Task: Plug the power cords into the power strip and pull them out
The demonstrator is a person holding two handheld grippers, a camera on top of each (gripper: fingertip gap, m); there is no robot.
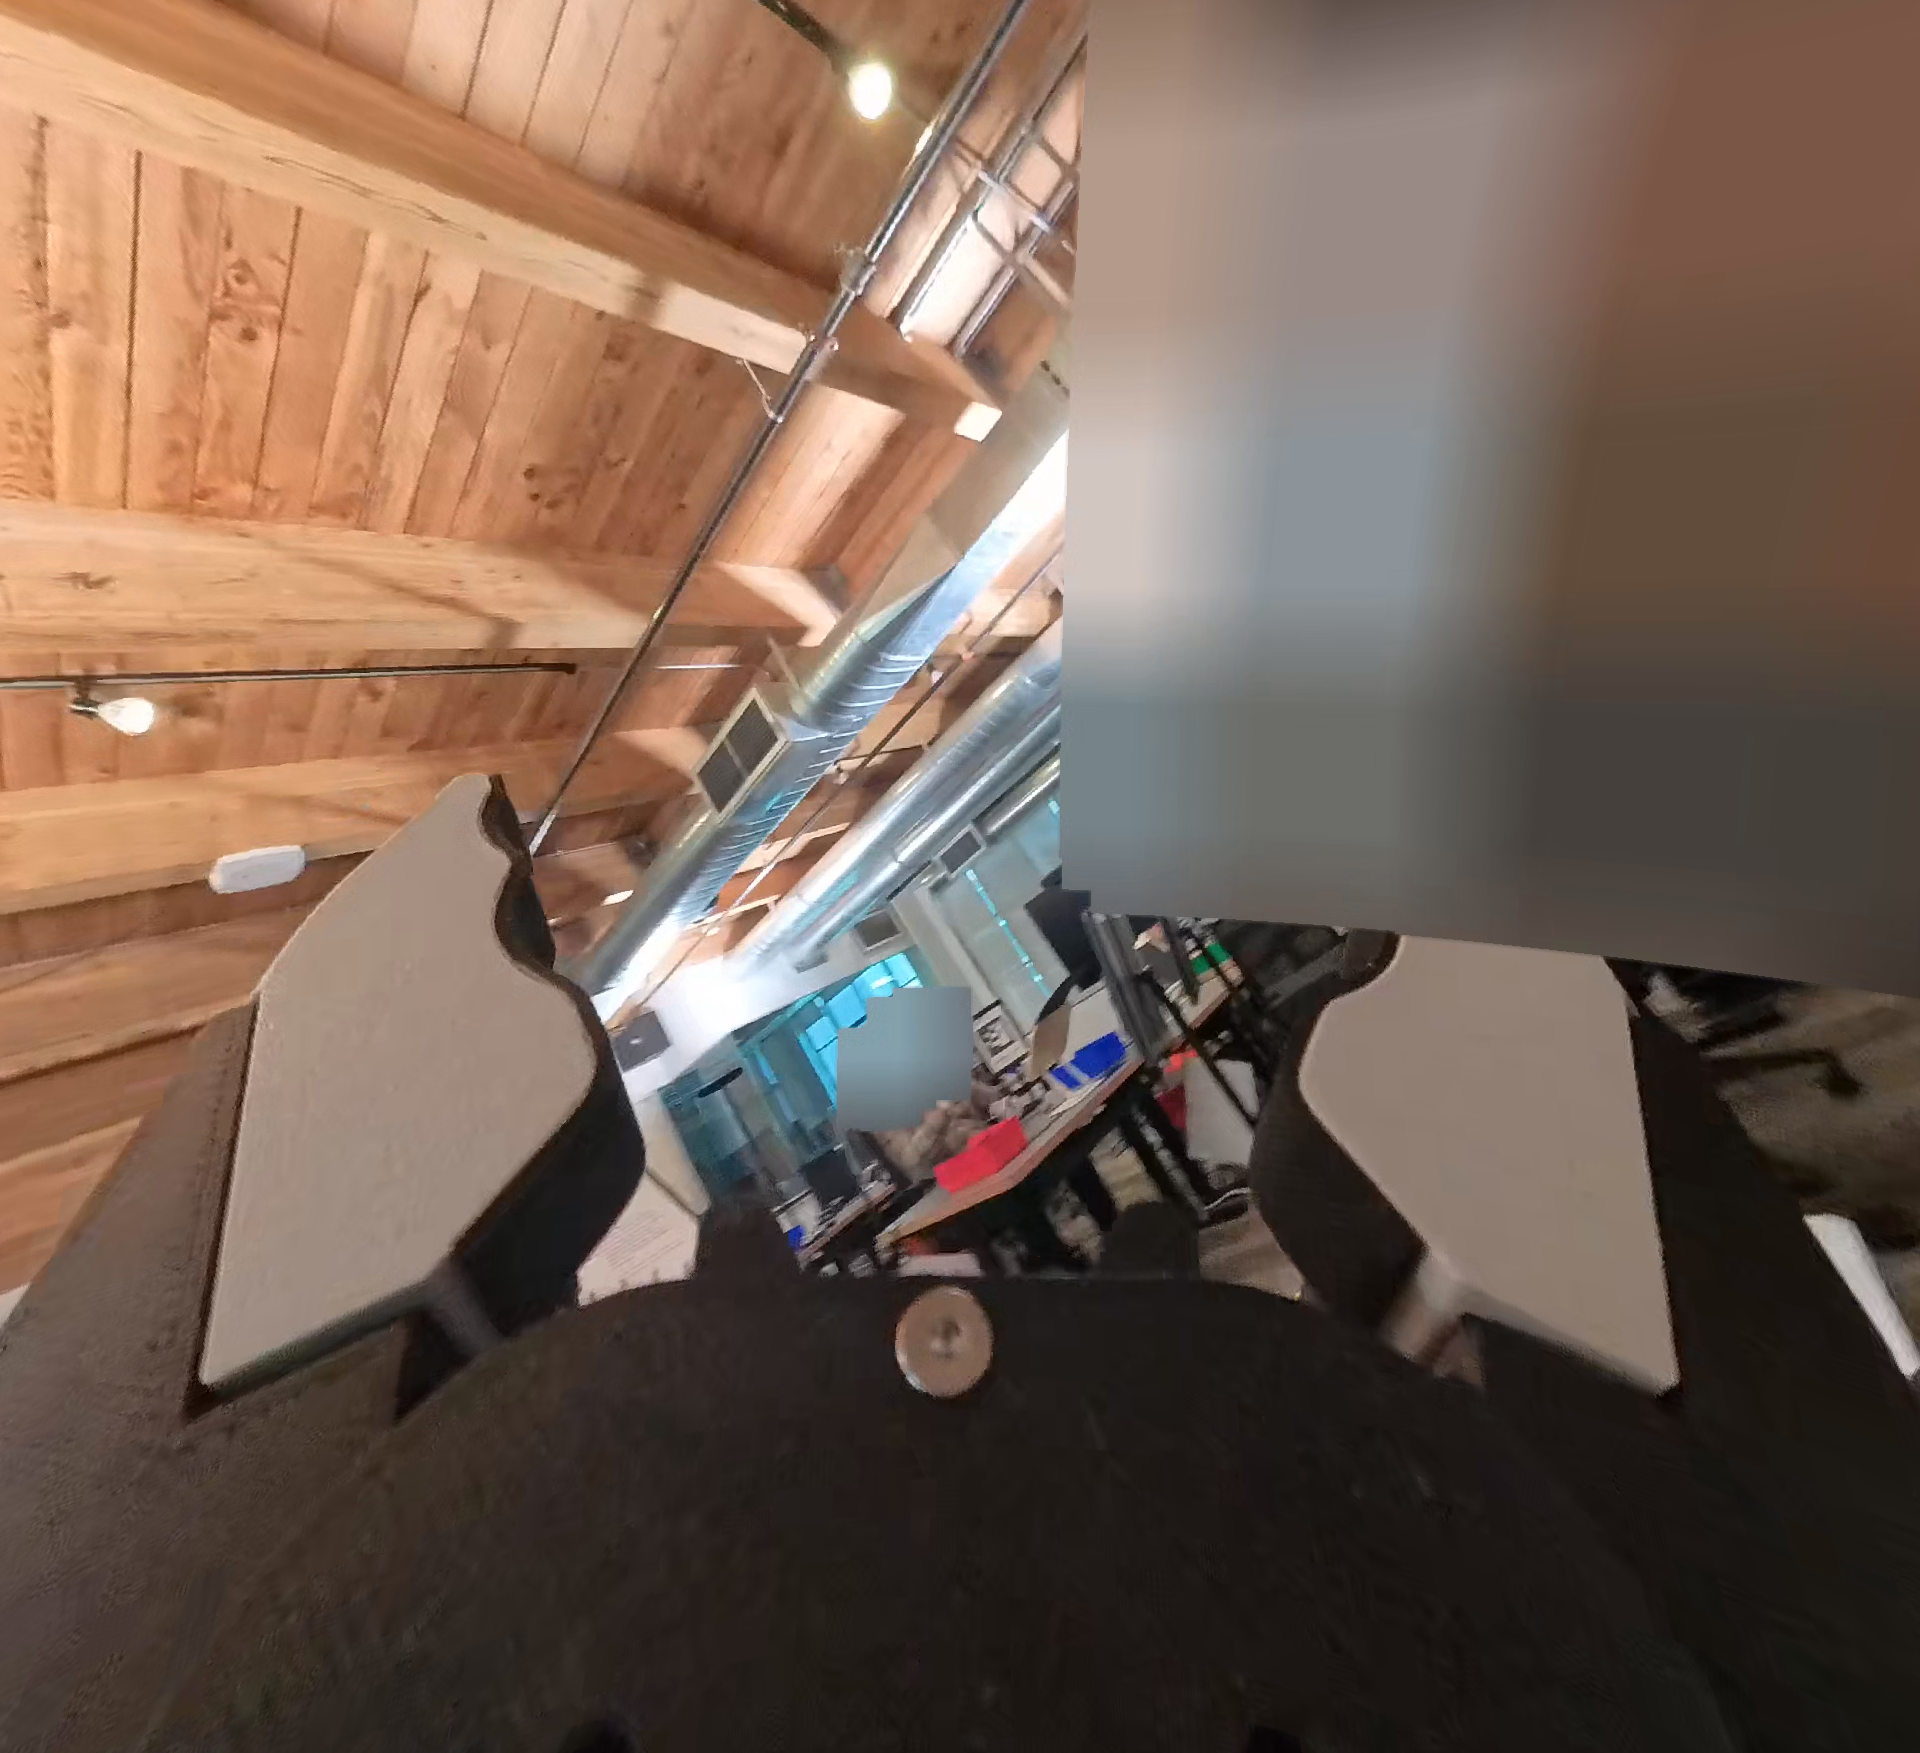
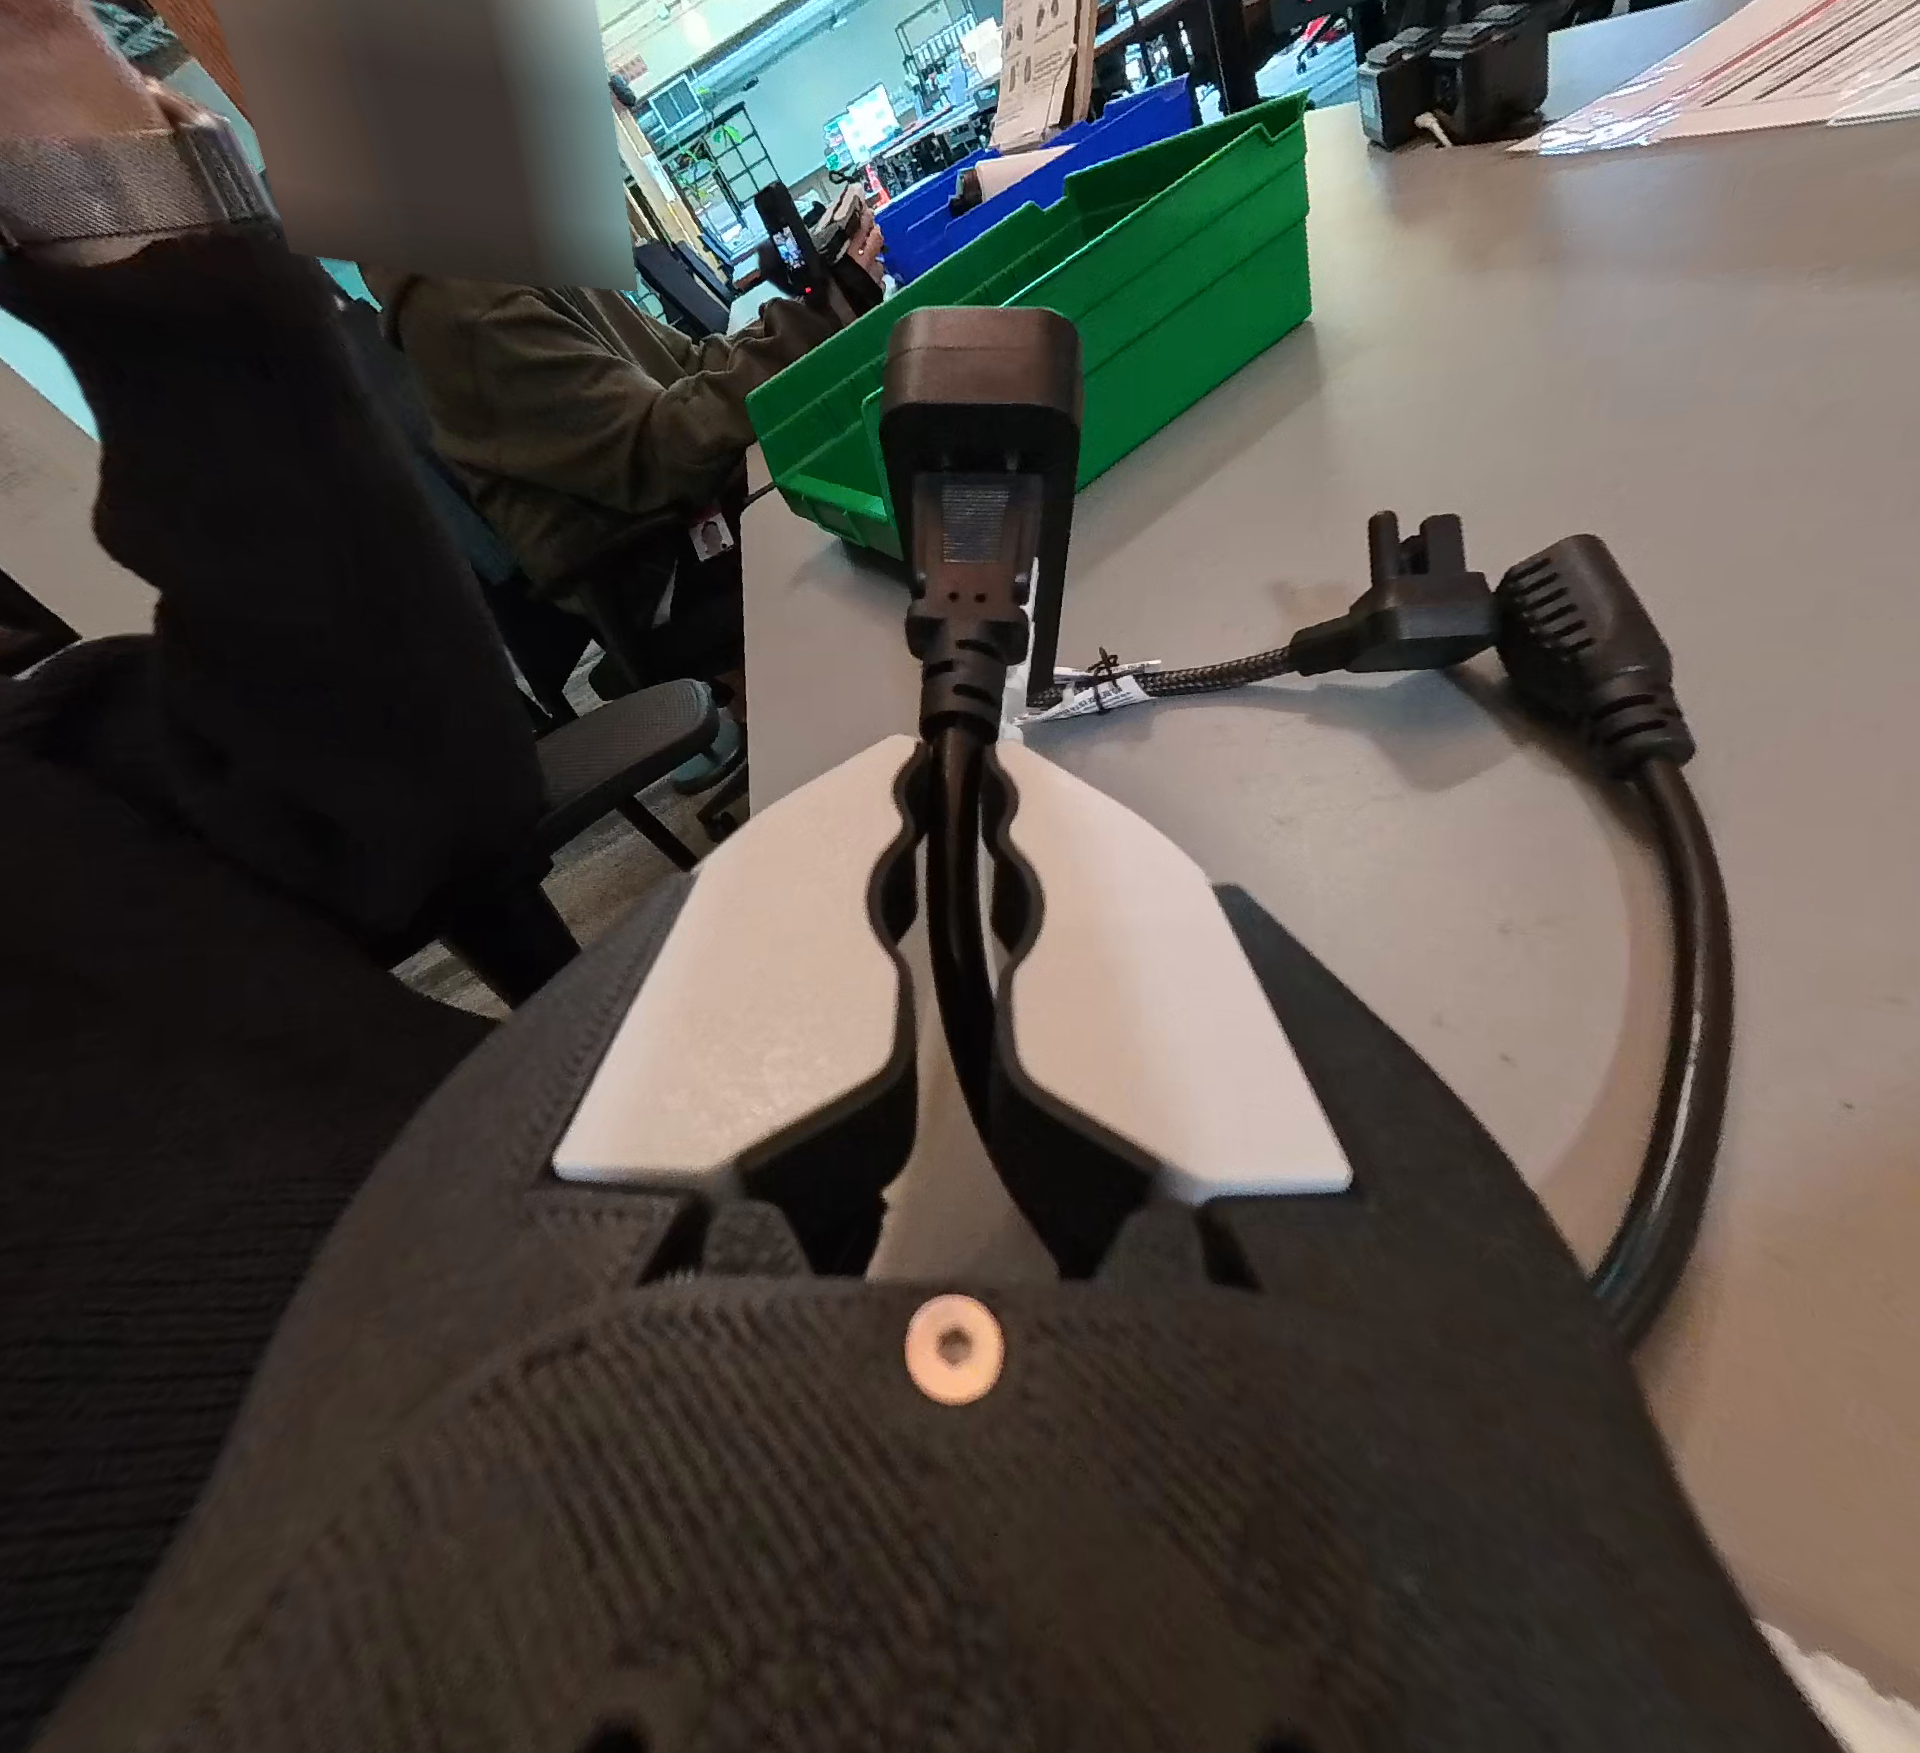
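The black power cord [image 2: 961, 924] runs up between the fingers of the right gripper [image 2: 956, 768], which is clamped on it just below its plug [image 2: 961, 560]; the plug sits in a black power strip [image 2: 982, 415] standing on the grey table [image 2: 1455, 373]. Two more plugs [image 2: 1507, 623] lie nearby, a green bin [image 2: 1143, 280] behind. The left gripper [image 1: 925, 965] gapes wide and empty, aimed at a wooden plank ceiling [image 1: 312, 301] with metal ducts [image 1: 883, 664].

On the table [image 2: 1558, 353], the green bin [image 2: 1143, 290] sits behind the power strip [image 2: 977, 415]; two plugs [image 2: 1507, 623] lie right.
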